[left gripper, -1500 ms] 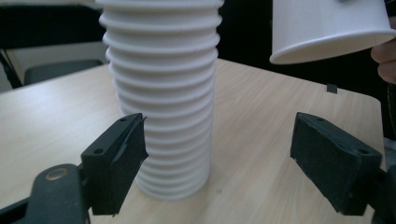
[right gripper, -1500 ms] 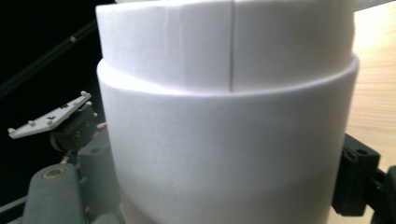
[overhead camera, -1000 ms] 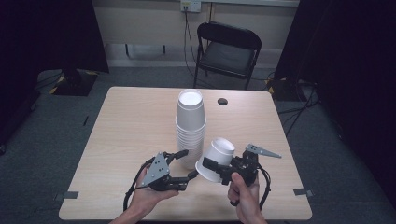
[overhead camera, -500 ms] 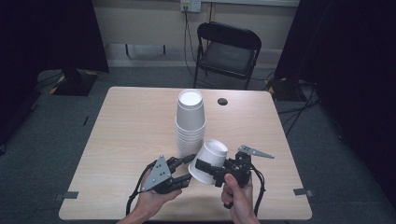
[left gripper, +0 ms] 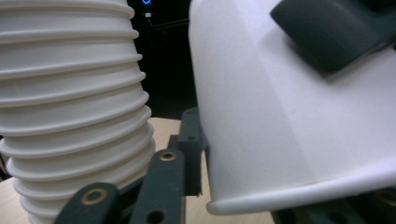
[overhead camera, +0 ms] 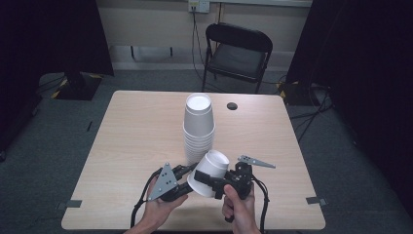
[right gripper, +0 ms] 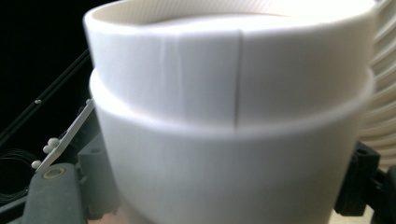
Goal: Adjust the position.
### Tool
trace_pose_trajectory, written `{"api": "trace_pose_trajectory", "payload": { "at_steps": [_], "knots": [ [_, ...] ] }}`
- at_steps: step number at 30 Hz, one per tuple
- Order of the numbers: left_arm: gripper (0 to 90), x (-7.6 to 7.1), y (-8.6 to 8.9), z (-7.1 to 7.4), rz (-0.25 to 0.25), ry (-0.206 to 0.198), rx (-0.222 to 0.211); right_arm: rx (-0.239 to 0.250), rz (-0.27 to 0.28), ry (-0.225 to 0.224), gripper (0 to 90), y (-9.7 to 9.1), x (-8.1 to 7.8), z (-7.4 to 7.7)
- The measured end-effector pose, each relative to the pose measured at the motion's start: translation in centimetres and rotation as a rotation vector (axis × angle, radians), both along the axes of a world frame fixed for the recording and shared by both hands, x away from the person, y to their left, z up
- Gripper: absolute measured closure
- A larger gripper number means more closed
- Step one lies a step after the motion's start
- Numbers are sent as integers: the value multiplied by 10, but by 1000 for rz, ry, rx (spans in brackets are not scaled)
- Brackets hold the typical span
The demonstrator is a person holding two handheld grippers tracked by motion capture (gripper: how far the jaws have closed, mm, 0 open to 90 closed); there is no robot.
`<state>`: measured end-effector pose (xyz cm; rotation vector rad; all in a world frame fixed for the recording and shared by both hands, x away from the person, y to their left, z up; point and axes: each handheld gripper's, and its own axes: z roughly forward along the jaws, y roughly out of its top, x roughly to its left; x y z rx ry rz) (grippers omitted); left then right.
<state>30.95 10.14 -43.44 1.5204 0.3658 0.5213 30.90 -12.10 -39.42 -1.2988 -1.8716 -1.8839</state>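
A tall stack of upturned white cups (overhead camera: 198,126) stands mid-table and rises at the left of the left gripper view (left gripper: 70,116). Just in front of it, my right gripper (overhead camera: 213,181) is shut on a tilted white cup (overhead camera: 210,173), its finger (left gripper: 327,32) pressing the cup's wall (left gripper: 289,116). In the right gripper view the cup (right gripper: 224,154) shows a second rim above the first, like two nested cups. My left gripper (overhead camera: 187,176) meets the cup's rim from the left. One of its fingers (left gripper: 189,140) lies against the wall, and its grip is hidden.
The wooden table (overhead camera: 136,126) has a small black round spot (overhead camera: 232,106) near its far edge. A black folding chair (overhead camera: 237,48) stands behind it. Dark curtains hang at both sides. The hands hold the grippers close to the near edge.
The right gripper has carried the cup down and left, toward the near edge. The left gripper has closed in on the cup's rim. The stack has not moved.
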Motion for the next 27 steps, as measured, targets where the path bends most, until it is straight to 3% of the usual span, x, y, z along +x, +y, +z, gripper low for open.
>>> {"api": "trace_pose_trajectory", "payload": {
  "at_steps": [5,15,21,27],
  "knots": [
    [769,1,2,1,-7,5,6,-4,2,1,163,2,0,-1],
    [796,2,3,0,-21,30,21,-34,21,-42,134,4,1,-4],
    [807,1,5,1,-14,27,38,-14,9,-56,134,1,1,-4],
    [811,2,7,0,-15,52,52,-3,-10,-99,135,-6,4,1]
  ]
}}
